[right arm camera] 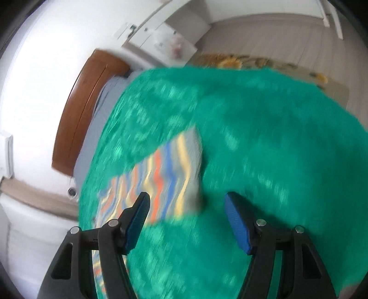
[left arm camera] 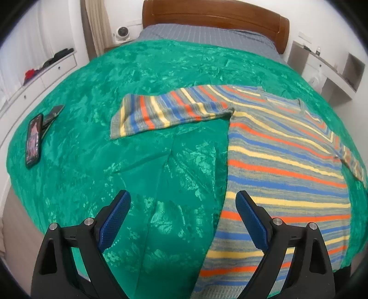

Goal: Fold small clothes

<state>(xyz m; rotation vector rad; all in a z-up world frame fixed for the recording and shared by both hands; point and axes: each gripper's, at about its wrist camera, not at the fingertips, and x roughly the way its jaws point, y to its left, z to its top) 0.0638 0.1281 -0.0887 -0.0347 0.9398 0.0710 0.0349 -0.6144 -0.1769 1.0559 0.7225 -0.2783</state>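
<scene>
A striped knit sweater [left arm camera: 285, 165] in orange, blue, yellow and grey lies flat on a green bedspread [left arm camera: 138, 76]. One sleeve [left arm camera: 165, 112] stretches out to the left. My left gripper [left arm camera: 182, 200] is open and empty, above the sweater's left edge near the hem. In the blurred right wrist view the other sleeve [right arm camera: 170, 174] lies on the green bedspread [right arm camera: 264, 138]. My right gripper [right arm camera: 186, 200] is open and empty, just short of that sleeve's cuff.
A phone [left arm camera: 34, 140] and a dark object [left arm camera: 51, 115] lie on the bedspread's left side. A wooden headboard [left arm camera: 214, 20] stands at the far end. White drawers [left arm camera: 41, 76] run along the left wall, with shelves [left arm camera: 331, 69] on the right.
</scene>
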